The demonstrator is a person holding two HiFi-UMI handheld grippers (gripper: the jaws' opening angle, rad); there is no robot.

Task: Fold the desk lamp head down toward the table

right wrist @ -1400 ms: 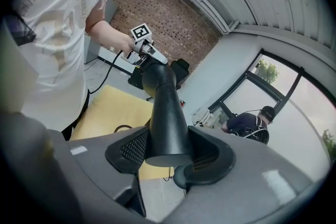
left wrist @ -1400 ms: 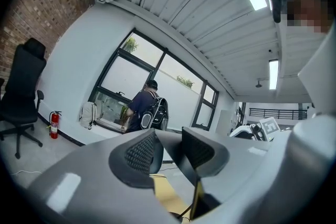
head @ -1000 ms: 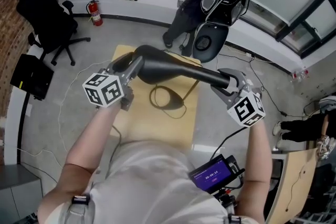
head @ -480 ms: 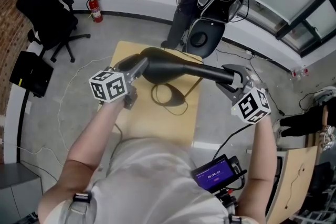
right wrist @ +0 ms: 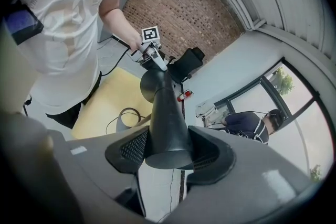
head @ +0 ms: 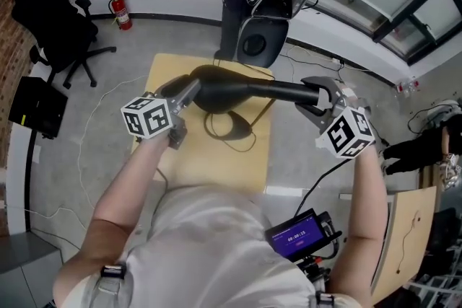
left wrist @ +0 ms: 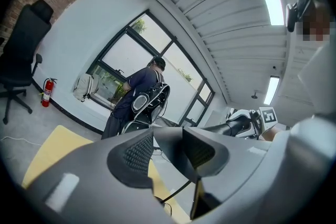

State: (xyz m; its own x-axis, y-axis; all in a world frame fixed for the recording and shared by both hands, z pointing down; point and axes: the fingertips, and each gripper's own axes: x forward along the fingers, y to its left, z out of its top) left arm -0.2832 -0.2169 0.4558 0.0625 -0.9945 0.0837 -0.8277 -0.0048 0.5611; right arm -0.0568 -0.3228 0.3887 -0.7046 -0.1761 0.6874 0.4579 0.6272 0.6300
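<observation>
Though gripped at both ends, not yet folded: judged partway at best, with most of the downward swing left to do. Starting at the left, left claw clenched on the wide rim of the lamp head, pads pressed to either side with nothing else between them, pointing roughly level. Next along, lamp head carried high over the yellow surface, well apart from it and lying close to level rather than tipped toward it. Beneath the middle, ring-shaped lamp base and looped cord resting on the surface, joined upward by a thin stem. Further right, tapering lamp arm running from the head out past the surface's right edge as seen from above. At the far right, right claw spread wide yet closed on the blunt end of that arm, both pads bearing on its sides, angled downward. Remaining, by the look of things: bringing the wide end down close over the surface while steadying the narrow end, then letting go.
</observation>
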